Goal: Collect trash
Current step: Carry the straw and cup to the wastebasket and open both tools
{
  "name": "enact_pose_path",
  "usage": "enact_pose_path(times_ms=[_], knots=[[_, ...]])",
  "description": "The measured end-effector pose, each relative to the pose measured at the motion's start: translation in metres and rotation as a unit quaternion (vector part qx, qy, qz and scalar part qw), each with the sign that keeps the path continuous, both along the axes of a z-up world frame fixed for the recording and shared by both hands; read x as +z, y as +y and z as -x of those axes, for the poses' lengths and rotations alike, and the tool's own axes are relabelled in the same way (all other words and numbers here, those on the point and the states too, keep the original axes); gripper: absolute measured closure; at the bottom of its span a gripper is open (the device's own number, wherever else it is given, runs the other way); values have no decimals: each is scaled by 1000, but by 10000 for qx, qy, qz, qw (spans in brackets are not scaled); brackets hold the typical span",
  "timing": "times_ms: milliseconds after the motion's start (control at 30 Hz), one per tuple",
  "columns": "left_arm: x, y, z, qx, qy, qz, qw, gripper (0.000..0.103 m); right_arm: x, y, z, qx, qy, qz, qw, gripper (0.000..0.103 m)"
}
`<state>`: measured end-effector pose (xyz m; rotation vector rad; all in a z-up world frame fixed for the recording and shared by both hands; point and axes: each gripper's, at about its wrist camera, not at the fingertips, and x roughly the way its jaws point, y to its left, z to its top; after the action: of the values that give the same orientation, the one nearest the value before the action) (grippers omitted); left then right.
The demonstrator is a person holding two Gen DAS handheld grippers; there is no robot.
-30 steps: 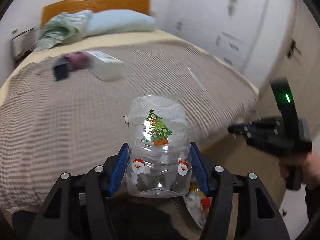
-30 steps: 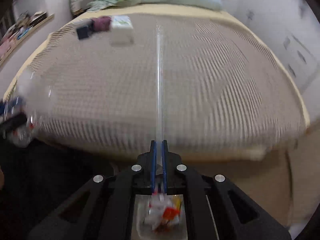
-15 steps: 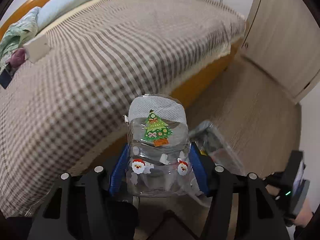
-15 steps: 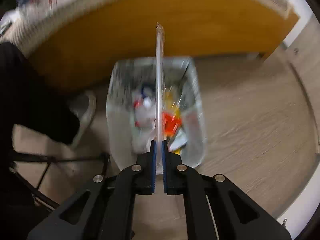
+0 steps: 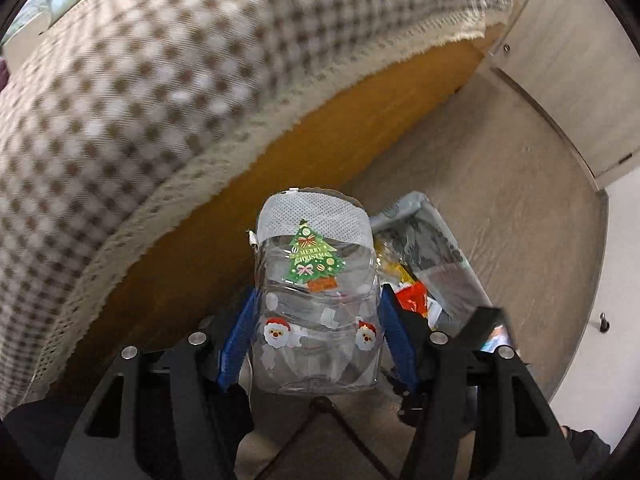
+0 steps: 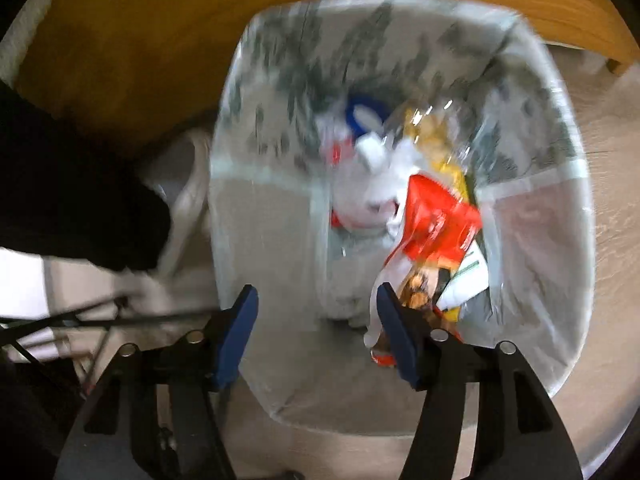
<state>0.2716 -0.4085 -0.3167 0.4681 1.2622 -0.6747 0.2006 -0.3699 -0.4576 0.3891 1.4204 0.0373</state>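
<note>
My left gripper [image 5: 316,304] is shut on a clear plastic bag [image 5: 316,300] with a Christmas tree sticker and Santa stickers, held beside the bed's wooden side. A trash bin lined with a clear bag [image 5: 452,248] stands on the floor just right of it. In the right wrist view my right gripper [image 6: 316,300] is open and empty directly above the bin [image 6: 576,184]. Inside lie red, yellow and white wrappers [image 6: 436,224]. The clear straw is out of the fingers and I cannot pick it out in the bin.
The bed with a checked cover [image 5: 168,80] fills the left, its orange wooden side [image 5: 280,168] next to the bin. A pale cabinet [image 5: 572,60] stands at the right on the wood floor [image 5: 520,208]. Dark legs and a stand [image 6: 60,200] are at left.
My right gripper has opened over the bin and the clear straw it held has left its fingers. Both grippers have dropped closer to the bin. The left still holds the bag.
</note>
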Motion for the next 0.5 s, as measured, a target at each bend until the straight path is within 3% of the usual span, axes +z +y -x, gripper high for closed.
enact_pose_path(times_ms=[167, 267, 333, 433, 467, 500], knots=[[-30, -27, -2, -441, 192, -309, 9984, 45, 41, -58, 36, -1054, -354, 155, 9937, 41], [-55, -47, 15, -990, 546, -586, 9919, 45, 65, -95, 68, -1771, -566, 265, 9822, 41], [-67, -62, 31, -1404, 450, -787, 9859, 45, 81, -114, 89, -2139, -663, 525, 9732, 41], [-68, -83, 51, -1932, 380, -590, 9787, 42, 94, -130, 107, -2512, -681, 694, 9630, 41], [-70, -88, 60, -2155, 603, -428, 9737, 37, 97, -135, 112, -2629, -660, 715, 9599, 41], [-75, -97, 71, -2414, 808, -437, 9661, 24, 97, -139, 114, -2698, -635, 729, 9581, 41]])
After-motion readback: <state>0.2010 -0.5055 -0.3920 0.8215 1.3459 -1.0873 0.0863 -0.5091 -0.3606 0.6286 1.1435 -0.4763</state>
